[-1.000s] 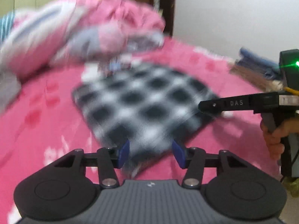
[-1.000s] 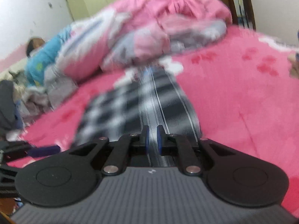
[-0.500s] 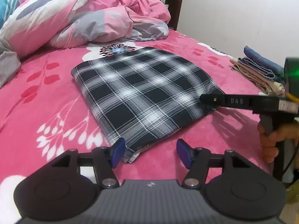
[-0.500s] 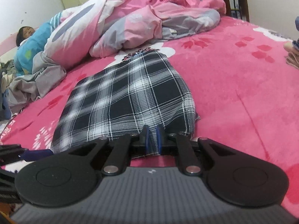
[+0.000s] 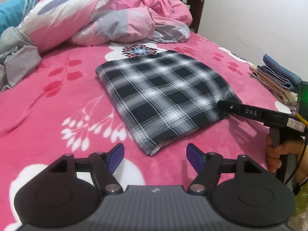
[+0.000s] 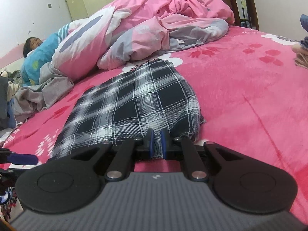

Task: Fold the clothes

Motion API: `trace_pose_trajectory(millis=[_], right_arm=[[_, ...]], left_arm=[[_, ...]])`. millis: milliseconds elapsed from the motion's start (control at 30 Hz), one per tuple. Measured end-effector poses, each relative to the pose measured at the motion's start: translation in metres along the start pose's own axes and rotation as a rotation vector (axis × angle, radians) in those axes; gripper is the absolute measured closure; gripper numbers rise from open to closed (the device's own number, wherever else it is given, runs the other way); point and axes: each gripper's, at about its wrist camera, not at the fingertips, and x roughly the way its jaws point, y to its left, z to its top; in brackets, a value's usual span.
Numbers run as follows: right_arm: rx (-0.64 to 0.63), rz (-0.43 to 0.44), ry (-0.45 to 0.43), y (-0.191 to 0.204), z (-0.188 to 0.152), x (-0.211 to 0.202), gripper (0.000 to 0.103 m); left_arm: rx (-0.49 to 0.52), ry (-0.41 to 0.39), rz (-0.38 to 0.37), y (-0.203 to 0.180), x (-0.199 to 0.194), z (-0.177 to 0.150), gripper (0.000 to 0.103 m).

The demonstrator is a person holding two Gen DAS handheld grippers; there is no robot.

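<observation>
A plush pink floral blanket (image 5: pixel 57 104) covers the bed, with a rumpled pink and grey duvet (image 5: pixel 123 19) at the far end. The folded black-and-white plaid garment (image 5: pixel 165 96), a flat woven rectangle, lies mid-bed. The right gripper (image 6: pixel 156 144), lettered "DAS", pinches the garment's near right edge. The left gripper (image 5: pixel 155 156) gapes wide just short of its near corner, empty.

Pink flowered bed (image 5: pixel 57 105) carries folded plaid cloth (image 5: pixel 165 96), rumpled quilt (image 5: pixel 115 19), stacked clothes (image 5: pixel 277 77)
</observation>
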Motion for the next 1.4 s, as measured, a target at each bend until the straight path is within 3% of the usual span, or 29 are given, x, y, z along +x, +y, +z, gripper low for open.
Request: trace_pose_trajectory(millis=[533, 733, 1133, 1233, 1400], right_arm=[[0.015, 0.013, -0.023, -0.003, -0.005, -0.001, 0.096], [0.019, 0.016, -0.025, -0.004, -0.005, -0.001, 0.096], [0.005, 0.000, -0.027, -0.001, -0.007, -0.001, 0.095], [0.001, -0.004, -0.030, 0.000, -0.007, -0.001, 0.096], [0.009, 0.008, -0.035, -0.002, -0.009, -0.001, 0.096]], left_arm=[[-0.076, -0.066, 0.211, 0.027, -0.057, -0.023, 0.030], [-0.109, -0.096, 0.235, 0.033, -0.051, -0.010, 0.030], [0.045, -0.259, 0.134, -0.010, 0.010, 0.029, 0.030], [0.066, -0.254, 0.104, -0.016, 0.031, 0.035, 0.030], [0.070, -0.137, 0.062, -0.021, 0.068, 0.029, 0.030]])
